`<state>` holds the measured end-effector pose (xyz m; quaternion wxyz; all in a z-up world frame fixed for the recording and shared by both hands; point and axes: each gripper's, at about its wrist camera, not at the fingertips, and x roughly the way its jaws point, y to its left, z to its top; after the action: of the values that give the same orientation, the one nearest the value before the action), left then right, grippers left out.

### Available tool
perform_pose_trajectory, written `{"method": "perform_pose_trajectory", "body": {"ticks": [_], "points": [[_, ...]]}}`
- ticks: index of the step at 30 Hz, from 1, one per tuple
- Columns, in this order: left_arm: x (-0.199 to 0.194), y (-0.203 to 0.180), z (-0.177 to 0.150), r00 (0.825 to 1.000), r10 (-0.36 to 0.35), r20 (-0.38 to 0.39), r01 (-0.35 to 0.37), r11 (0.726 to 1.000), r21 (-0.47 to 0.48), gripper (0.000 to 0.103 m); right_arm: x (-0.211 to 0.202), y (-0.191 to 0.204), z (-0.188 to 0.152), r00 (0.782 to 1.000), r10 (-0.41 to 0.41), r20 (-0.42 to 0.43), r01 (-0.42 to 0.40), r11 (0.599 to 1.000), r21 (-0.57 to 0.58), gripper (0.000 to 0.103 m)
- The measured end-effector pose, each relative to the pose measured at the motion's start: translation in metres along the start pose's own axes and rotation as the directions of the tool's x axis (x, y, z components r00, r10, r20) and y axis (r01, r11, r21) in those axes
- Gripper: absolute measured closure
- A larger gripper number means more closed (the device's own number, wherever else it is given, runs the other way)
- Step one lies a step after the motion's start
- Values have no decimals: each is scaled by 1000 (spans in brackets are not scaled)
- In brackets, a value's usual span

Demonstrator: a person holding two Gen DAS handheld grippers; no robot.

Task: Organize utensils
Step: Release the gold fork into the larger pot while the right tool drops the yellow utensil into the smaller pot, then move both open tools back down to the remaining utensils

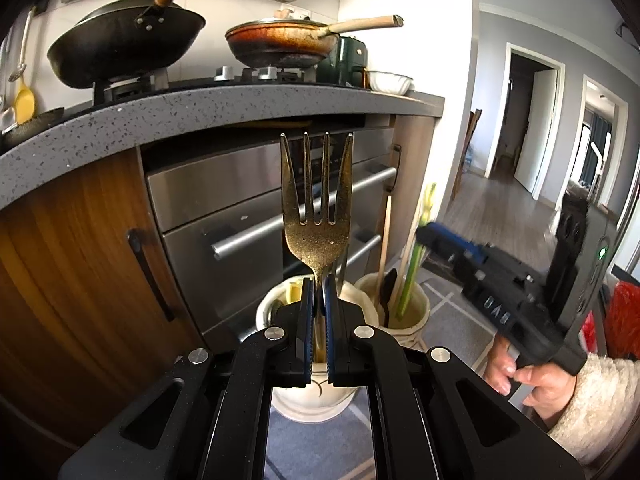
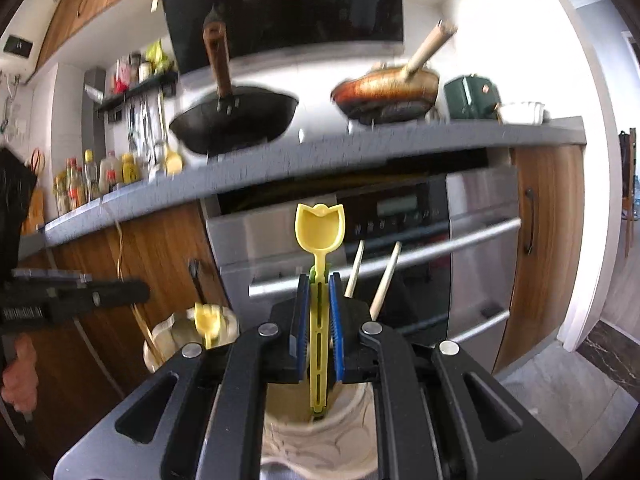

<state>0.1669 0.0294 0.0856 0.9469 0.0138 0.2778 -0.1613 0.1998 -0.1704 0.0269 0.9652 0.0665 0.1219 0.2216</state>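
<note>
Left wrist view, kitchen inventory, largest first. Grey speckled countertop [image 1: 200, 108] spans 9 to 2 o'clock; beneath it, wood-grain cabinet door [image 1: 80, 248] at 8 o'clock and stainless oven front [image 1: 224, 200] at centre. On the hob: black wok [image 1: 120, 48] at 11 o'clock, brown frying pan [image 1: 280, 42] at 12 o'clock, green appliance [image 1: 344, 60] just right of the pan, white bowl [image 1: 390, 80] beside it. Two cream holders on the floor: near holder [image 1: 316, 396] at 6 o'clock, behind the jaws; second holder [image 1: 408, 312] at 4 o'clock, containing wooden sticks and a green stem. Left gripper [image 1: 319, 300]: jaws narrow, clamped on the neck of a gold fork [image 1: 318, 216], tines upright, above the near holder. Person's hand [image 1: 532, 380] at 4 o'clock grasps the other tool.

Right wrist view, somewhat blurred. Right gripper [image 2: 319, 308]: jaws narrow, clamped on the stem of a yellow spoon [image 2: 320, 228], bowl upright, lower end reaching into a cream holder [image 2: 320, 436] at 6 o'clock. Another yellow spoon [image 2: 208, 322] stands in the holder at 8 o'clock.
</note>
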Motion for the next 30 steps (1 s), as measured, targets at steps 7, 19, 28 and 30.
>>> {"method": "perform_pose_trajectory", "body": {"ticks": [7, 19, 28, 30], "points": [[11, 3, -5, 999, 4, -34, -4, 1000, -14, 97, 7, 0, -15, 995, 12, -103, -12, 1000, -6, 93], [22, 5, -13, 997, 18, -78, -19, 1000, -16, 97, 12, -8, -22, 978, 29, -206, -21, 999, 40, 90], [8, -1, -10, 996, 70, -49, -69, 997, 19, 62, -7, -12, -10, 983, 52, -179, -39, 996, 75, 62], [0, -2, -9, 996, 88, -26, -87, 996, 27, 47, -17, -15, -8, 984, 51, -169, -37, 996, 86, 58]]}}
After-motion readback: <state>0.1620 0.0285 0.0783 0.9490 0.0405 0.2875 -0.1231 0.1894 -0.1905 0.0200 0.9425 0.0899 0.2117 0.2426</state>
